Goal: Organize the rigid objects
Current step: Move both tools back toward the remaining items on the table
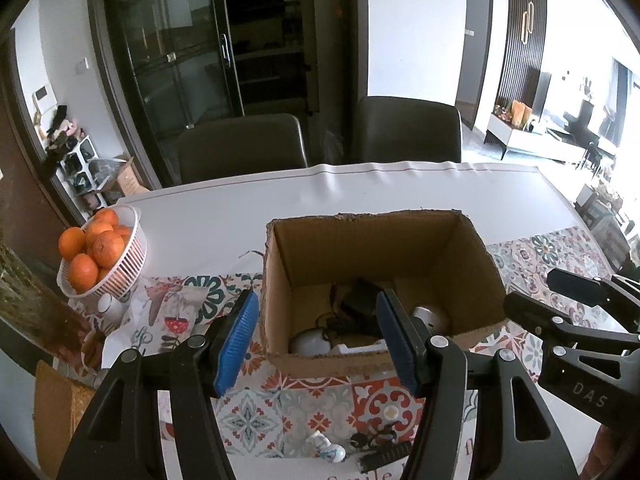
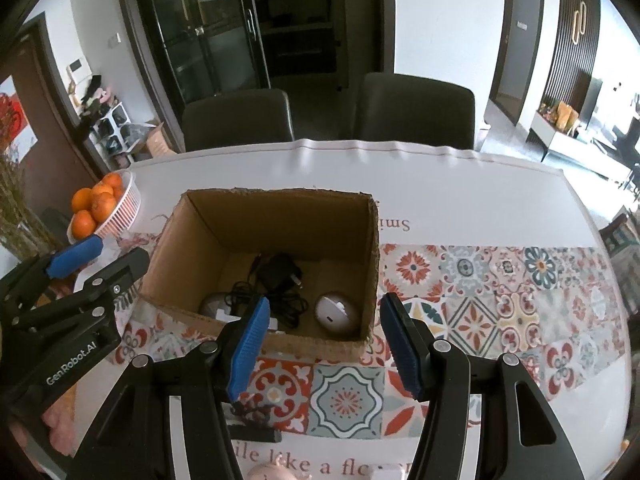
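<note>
Patterned tile-print cloth covers the table (image 2: 500,280), where an open brown cardboard box (image 2: 280,216) holds one black corded charger (image 2: 280,276) and two rounded white gadgets (image 2: 336,312). Both the left gripper (image 1: 316,344) and right gripper (image 2: 324,344) hover with fingers parted, empty. Small stiff, light trinkets (image 1: 332,450) lie near the table's front edge; best pinched across their middles.

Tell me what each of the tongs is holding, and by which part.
Nothing is held. The left tongs and the right tongs both stand open with bare pads, above the near edge of the box.
</note>
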